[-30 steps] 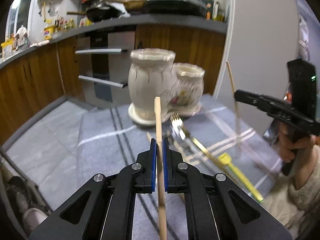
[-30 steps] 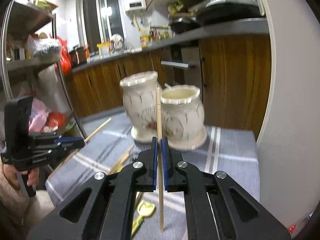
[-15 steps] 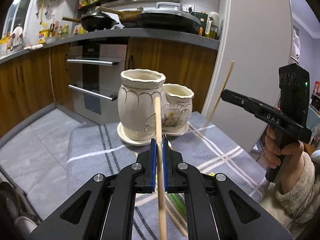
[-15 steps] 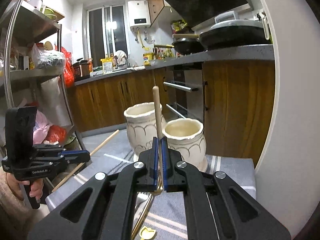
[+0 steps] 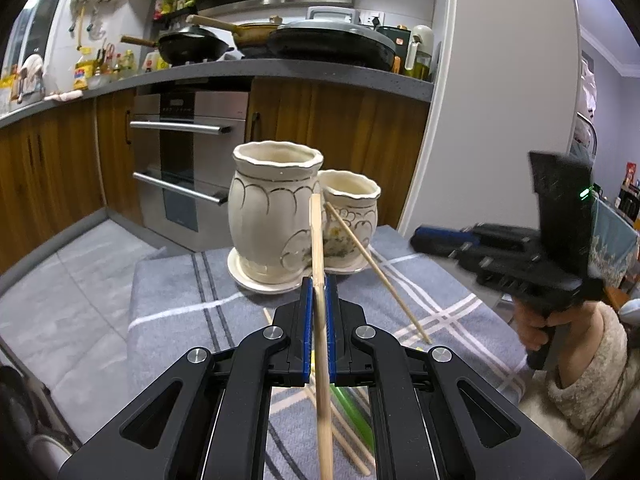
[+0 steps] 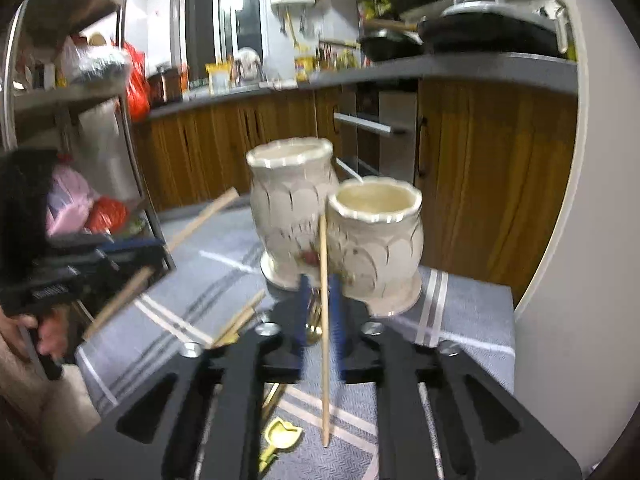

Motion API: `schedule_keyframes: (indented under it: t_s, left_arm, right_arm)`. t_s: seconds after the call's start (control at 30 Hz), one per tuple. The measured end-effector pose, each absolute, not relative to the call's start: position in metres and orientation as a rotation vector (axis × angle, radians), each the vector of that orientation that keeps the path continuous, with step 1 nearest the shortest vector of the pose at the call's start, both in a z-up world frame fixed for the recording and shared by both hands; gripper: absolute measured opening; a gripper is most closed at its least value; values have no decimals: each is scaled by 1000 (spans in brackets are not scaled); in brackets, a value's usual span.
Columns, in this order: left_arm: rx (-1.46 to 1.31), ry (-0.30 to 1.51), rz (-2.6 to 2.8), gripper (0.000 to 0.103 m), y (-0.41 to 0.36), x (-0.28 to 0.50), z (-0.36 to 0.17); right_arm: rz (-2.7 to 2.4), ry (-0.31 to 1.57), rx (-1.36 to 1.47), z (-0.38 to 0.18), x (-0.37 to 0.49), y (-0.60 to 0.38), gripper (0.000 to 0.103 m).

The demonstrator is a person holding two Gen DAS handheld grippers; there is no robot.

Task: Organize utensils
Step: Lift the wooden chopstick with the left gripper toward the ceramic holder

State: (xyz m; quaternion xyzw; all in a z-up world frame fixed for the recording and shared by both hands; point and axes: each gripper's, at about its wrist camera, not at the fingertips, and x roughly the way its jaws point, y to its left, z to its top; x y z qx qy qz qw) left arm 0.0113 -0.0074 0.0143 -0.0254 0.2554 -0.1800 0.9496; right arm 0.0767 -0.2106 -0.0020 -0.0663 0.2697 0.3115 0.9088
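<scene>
Left wrist view: left claw (image 5: 319, 300) pinching a flat wooden stick (image 5: 321, 320), upright before the tall vase (image 5: 274, 216); a thin chopstick (image 5: 376, 272) slanting loose beside the short vase (image 5: 352, 220).

Right wrist view: right claw (image 6: 320, 312) opening, thin chopstick (image 6: 324, 320) loose between spread pads, above the table (image 6: 460, 312).

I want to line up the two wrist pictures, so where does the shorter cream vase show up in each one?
Left wrist: the shorter vase sits right of centre, behind the taller vase.
Right wrist: it stands right of centre, nearest.
Shared landmark: the oven.
</scene>
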Motion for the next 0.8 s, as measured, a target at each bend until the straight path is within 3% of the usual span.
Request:
schedule_keyframes:
  t_s: [0.23, 0.33, 0.6, 0.8]
  left_arm:
    - [-53, 527, -369, 7, -8, 13, 11]
    - [-57, 524, -368, 7, -8, 13, 11]
    - [-78, 437, -385, 7, -5, 26, 33]
    - [-108, 302, -358, 7, -5, 61, 72]
  right_arm:
    - [599, 681, -152, -36, 108, -192, 21]
    - [618, 679, -145, -34, 107, -192, 5]
    - [696, 398, 2, 34, 81, -216, 5]
    - [697, 254, 198, 72, 110, -234, 5]
